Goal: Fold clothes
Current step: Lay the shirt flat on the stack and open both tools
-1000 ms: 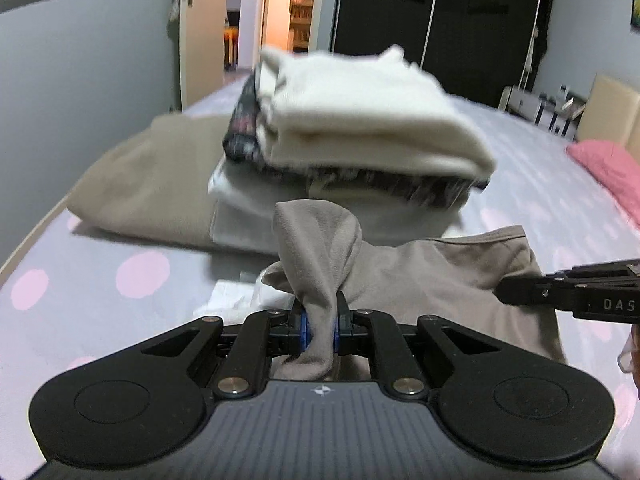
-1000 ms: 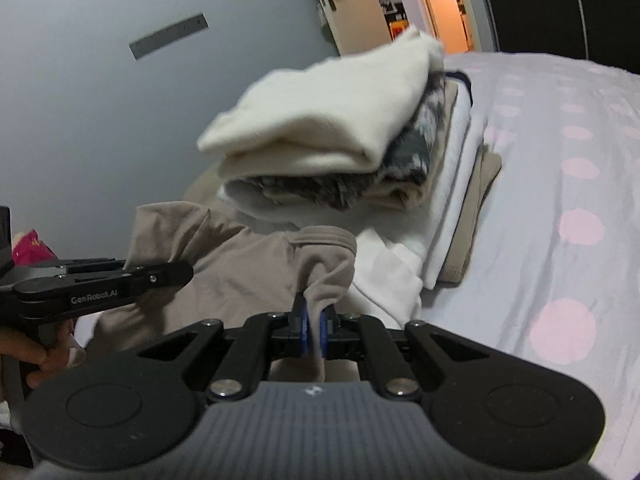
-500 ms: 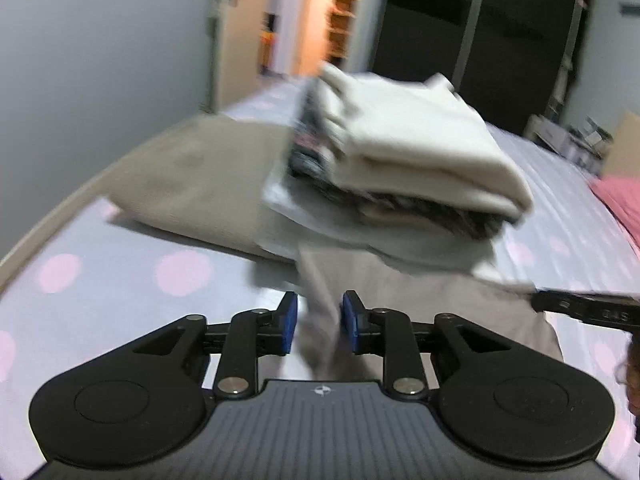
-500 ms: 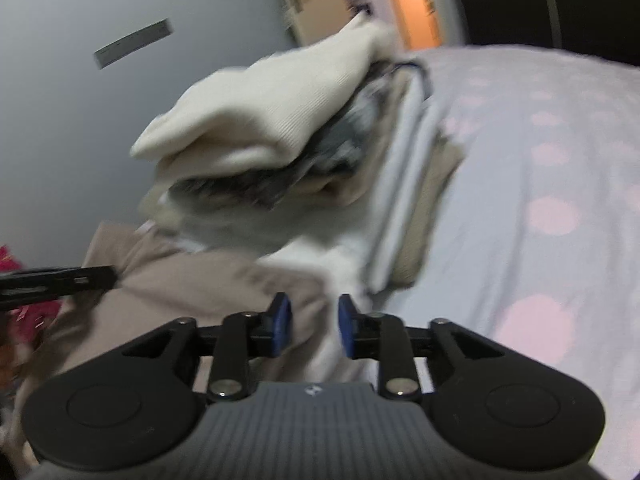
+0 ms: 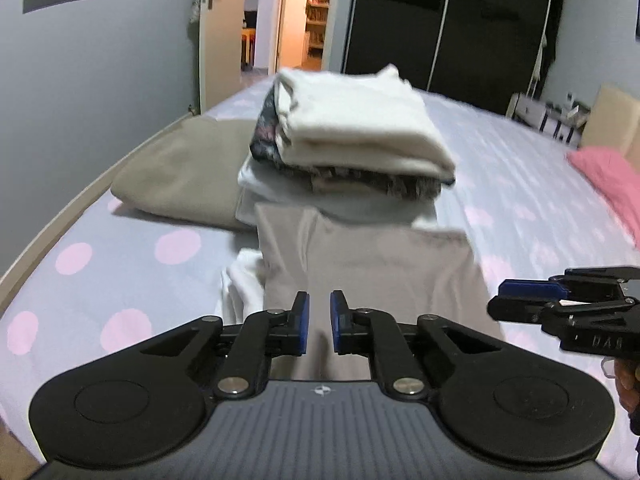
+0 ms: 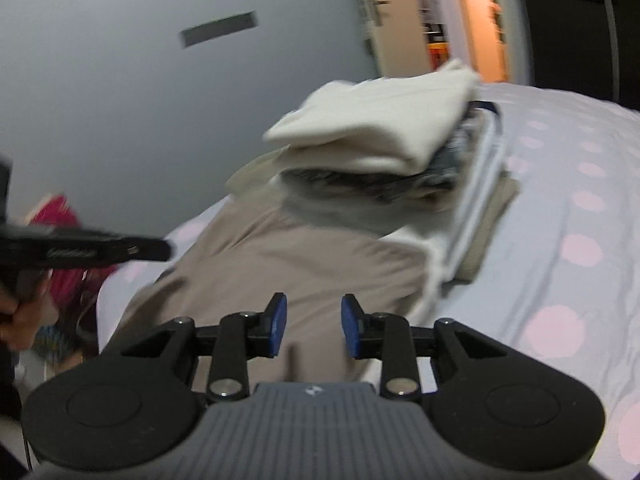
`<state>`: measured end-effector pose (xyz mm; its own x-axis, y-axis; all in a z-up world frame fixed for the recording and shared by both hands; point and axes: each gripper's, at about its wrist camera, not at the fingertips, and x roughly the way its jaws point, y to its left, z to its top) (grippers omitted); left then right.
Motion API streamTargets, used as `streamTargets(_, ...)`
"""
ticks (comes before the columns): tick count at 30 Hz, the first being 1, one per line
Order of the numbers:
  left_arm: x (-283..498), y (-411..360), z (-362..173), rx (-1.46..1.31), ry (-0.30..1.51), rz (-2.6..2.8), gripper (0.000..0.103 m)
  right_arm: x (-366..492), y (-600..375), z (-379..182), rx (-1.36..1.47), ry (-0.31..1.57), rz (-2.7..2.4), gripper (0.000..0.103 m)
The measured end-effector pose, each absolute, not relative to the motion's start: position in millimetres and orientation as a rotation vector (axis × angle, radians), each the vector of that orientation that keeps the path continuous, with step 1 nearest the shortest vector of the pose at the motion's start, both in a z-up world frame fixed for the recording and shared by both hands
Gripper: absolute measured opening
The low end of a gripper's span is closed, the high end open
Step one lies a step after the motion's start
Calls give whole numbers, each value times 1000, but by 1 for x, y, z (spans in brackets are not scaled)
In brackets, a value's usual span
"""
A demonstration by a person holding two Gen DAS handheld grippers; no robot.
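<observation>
A taupe garment is lying folded flat on the bed, its far edge touching a stack of folded clothes topped by a cream piece. A white garment is peeking out beside it.

The left tool is being held just above the near edge of the taupe garment, its blue pads narrowly parted with nothing gripped; its jaws have just been closing on empty air. The right tool is being held over the same garment with a wider gap, also empty.

Compared with a second earlier, the two bunched corners then pinched in the pads are no longer being held, and the cloth is now lying spread and smooth.

For this step to be done well, both tools are probably best lifted clear without the fabric being snagged, so the fold is not disturbed. Any next grip is best taken at the near corners, evenly, so the edges are kept aligned.
</observation>
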<state>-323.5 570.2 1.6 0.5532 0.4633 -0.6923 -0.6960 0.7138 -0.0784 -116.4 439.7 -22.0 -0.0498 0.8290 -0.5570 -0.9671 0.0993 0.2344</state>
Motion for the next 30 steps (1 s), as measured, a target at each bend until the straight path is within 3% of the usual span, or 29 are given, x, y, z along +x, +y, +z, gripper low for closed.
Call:
streamTargets(12, -325, 587, -34, -397, 810, 723, 6, -128, 450, -60, -415, 709, 1434, 30)
streamTargets(24, -315, 544, 4, -286, 816, 817, 7, -114, 407, -41, -385, 701, 1337, 34)
streamTargets(26, -315, 531, 16, -277, 798, 827, 7, -115, 394, -31, -375, 689, 1337, 36)
streamTargets(30, -315, 503, 40, -281, 757, 844, 11, -122, 369, -7, -339, 652, 1354, 51)
